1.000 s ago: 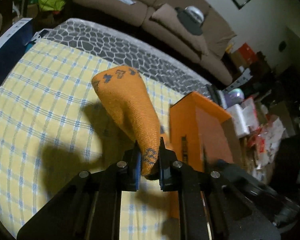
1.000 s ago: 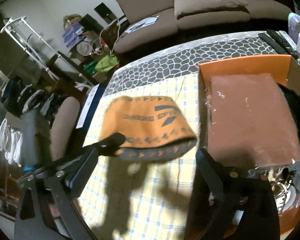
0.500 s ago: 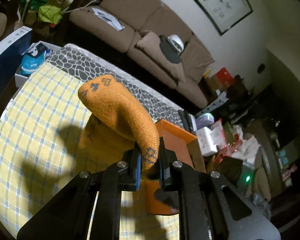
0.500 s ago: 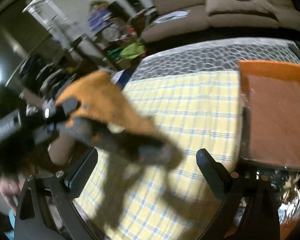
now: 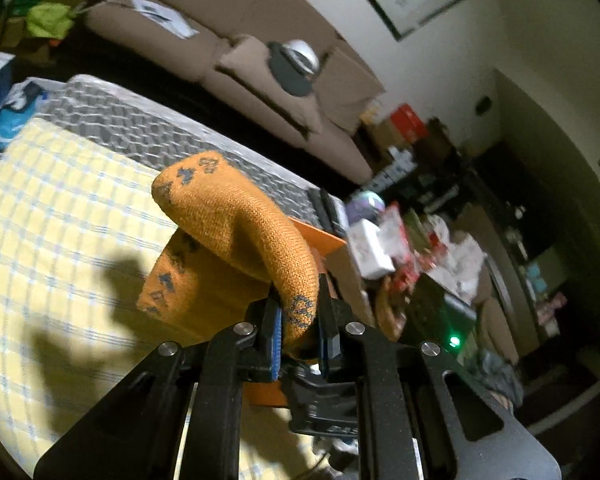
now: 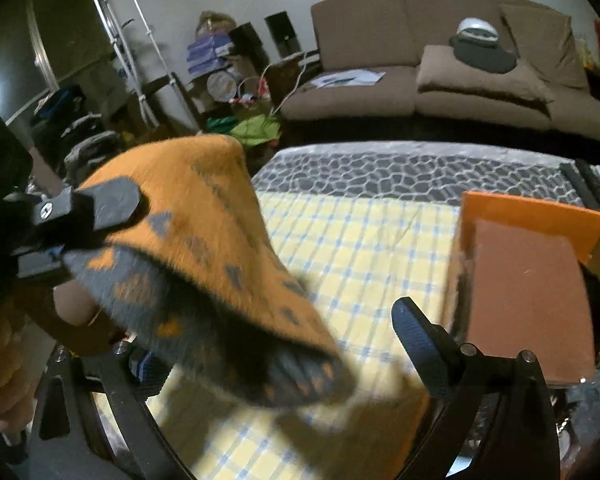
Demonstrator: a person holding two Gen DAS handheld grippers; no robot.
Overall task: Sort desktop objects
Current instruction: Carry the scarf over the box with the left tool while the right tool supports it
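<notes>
Left gripper (image 5: 299, 336) clamped tight on the brim of an orange knit hat (image 5: 236, 236); hat held off the table (image 5: 56, 216), crown bulging up and away. In the right wrist view the same hat (image 6: 204, 256) hung at near left, grey patterned band toward the camera, blurred. Right gripper (image 6: 276, 344) spread wide, holding nothing; its left finger sat behind the hat. Beyond, yellow checked cloth (image 6: 360, 248) covered the table. Orange box (image 6: 528, 276) stood at right on the cloth. Farther, grey pebble-pattern mat (image 6: 400, 172), then a brown sofa (image 6: 420, 76) against the far wall.
</notes>
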